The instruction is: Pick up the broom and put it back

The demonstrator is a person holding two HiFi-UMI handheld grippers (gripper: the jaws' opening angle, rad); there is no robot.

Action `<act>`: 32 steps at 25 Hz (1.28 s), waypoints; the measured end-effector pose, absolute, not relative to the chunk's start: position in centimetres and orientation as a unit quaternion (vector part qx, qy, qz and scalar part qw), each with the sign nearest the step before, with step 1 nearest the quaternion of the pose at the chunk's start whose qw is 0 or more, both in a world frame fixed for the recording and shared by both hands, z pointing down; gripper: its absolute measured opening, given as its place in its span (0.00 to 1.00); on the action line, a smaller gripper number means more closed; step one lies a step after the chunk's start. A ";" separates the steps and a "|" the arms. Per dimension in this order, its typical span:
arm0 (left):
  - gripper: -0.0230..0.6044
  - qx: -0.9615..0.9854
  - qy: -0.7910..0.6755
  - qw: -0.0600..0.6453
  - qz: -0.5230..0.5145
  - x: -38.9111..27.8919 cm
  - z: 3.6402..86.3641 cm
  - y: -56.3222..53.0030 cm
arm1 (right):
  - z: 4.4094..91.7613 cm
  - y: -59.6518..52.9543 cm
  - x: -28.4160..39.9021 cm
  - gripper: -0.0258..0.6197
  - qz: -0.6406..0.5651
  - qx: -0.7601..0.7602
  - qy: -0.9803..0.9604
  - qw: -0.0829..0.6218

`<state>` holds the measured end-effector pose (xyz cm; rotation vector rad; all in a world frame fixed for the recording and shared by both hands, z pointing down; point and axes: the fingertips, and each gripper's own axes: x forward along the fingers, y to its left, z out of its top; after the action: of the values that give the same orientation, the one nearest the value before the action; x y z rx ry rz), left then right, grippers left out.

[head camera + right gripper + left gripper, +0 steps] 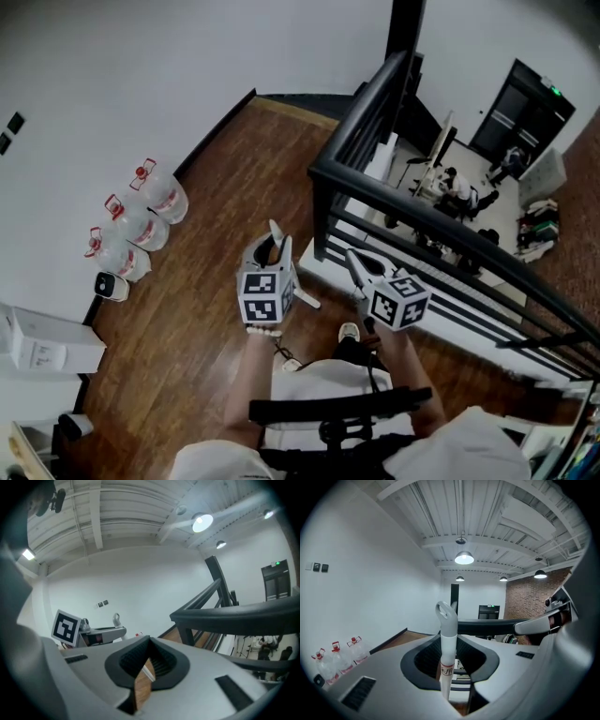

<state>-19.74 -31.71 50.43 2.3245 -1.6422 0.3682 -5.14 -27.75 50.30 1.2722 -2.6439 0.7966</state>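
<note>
The broom's white handle (448, 644), topped by a grey hanging loop, stands upright between the jaws of my left gripper (449, 670), which is shut on it. From the head view the loop end (274, 231) pokes out above the left gripper (278, 247), and a lower stretch of the pole (307, 300) shows beside its marker cube. The broom's head is hidden. My right gripper (354, 265) is held to the right, close to the black railing (375, 112). Its tips (146, 665) meet with nothing between them, and only a sliver of wooden floor shows behind them.
Three water jugs (141, 220) stand along the white wall at the left, with a small white device (112, 286) and white boxes (47, 342) nearer. The railing (234, 613) runs along the right edge of the wooden floor, over a lower office area.
</note>
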 end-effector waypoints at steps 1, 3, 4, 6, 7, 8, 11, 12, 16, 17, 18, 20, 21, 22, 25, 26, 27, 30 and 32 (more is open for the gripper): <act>0.20 0.802 -0.567 0.138 0.128 -19.7 50.9 -31.9 | 50.7 -27.8 -5.0 0.06 0.265 0.419 -0.867 0.052; 0.20 0.802 -0.566 0.143 0.129 -19.5 51.6 -32.4 | 51.3 -28.2 -4.8 0.06 0.271 0.420 -0.864 0.054; 0.20 0.802 -0.565 0.144 0.130 -19.4 52.0 -32.7 | 51.5 -28.3 -4.6 0.06 0.275 0.421 -0.863 0.056; 0.20 0.802 -0.563 0.146 0.134 -19.2 53.0 -33.3 | 52.2 -28.5 -4.3 0.06 0.283 0.421 -0.859 0.059; 0.20 0.803 -0.562 0.147 0.137 -19.0 53.5 -33.5 | 52.5 -28.6 -4.1 0.06 0.287 0.422 -0.858 0.061; 0.20 0.803 -0.561 0.148 0.139 -18.9 54.0 -33.8 | 52.9 -28.6 -3.9 0.06 0.291 0.423 -0.856 0.063; 0.20 0.802 -0.557 0.153 0.150 -18.6 56.0 -34.6 | 54.3 -28.9 -3.0 0.06 0.303 0.426 -0.850 0.068; 0.20 0.802 -0.556 0.156 0.153 -18.6 56.8 -34.9 | 54.8 -29.0 -2.7 0.06 0.306 0.428 -0.847 0.070; 0.20 0.798 -0.553 0.169 0.170 -18.2 59.8 -35.9 | 55.5 -30.0 -1.2 0.06 0.315 0.437 -0.839 0.075; 0.20 0.797 -0.552 0.173 0.177 -18.2 60.7 -36.1 | 55.6 -30.3 -0.9 0.06 0.316 0.439 -0.838 0.075; 0.20 0.795 -0.550 0.176 0.183 -18.1 61.7 -36.2 | 55.7 -30.5 -0.6 0.06 0.316 0.441 -0.837 0.075; 0.20 0.791 -0.548 0.184 0.198 -18.2 63.7 -36.0 | 56.1 -31.0 0.1 0.06 0.318 0.445 -0.834 0.078; 0.20 0.789 -0.548 0.189 0.204 -18.3 64.6 -35.9 | 56.3 -31.2 0.4 0.06 0.318 0.446 -0.833 0.079; 0.20 0.786 -0.548 0.195 0.209 -18.3 65.3 -35.7 | 56.4 -31.4 0.7 0.06 0.319 0.448 -0.832 0.079; 0.20 0.783 -0.547 0.203 0.215 -17.9 66.6 -35.7 | 56.5 -32.2 1.5 0.06 0.320 0.450 -0.830 0.079; 0.20 0.784 -0.546 0.200 0.216 -17.7 66.8 -36.0 | 56.3 -32.5 1.5 0.06 0.319 0.450 -0.830 0.078; 0.20 0.785 -0.545 0.197 0.219 -17.6 67.0 -36.5 | 56.2 -32.8 1.5 0.06 0.319 0.449 -0.831 0.078; 0.20 0.790 -0.535 0.196 0.227 -16.9 67.2 -38.5 | 56.2 -33.2 1.3 0.06 0.319 0.445 -0.833 0.080; 0.20 0.796 -0.524 0.191 0.235 -16.0 67.3 -40.2 | 56.2 -33.4 1.4 0.06 0.320 0.444 -0.833 0.081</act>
<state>-16.03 -40.18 67.33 2.2360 -1.4712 0.6604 1.40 -33.43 56.16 1.3275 -2.4905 0.9575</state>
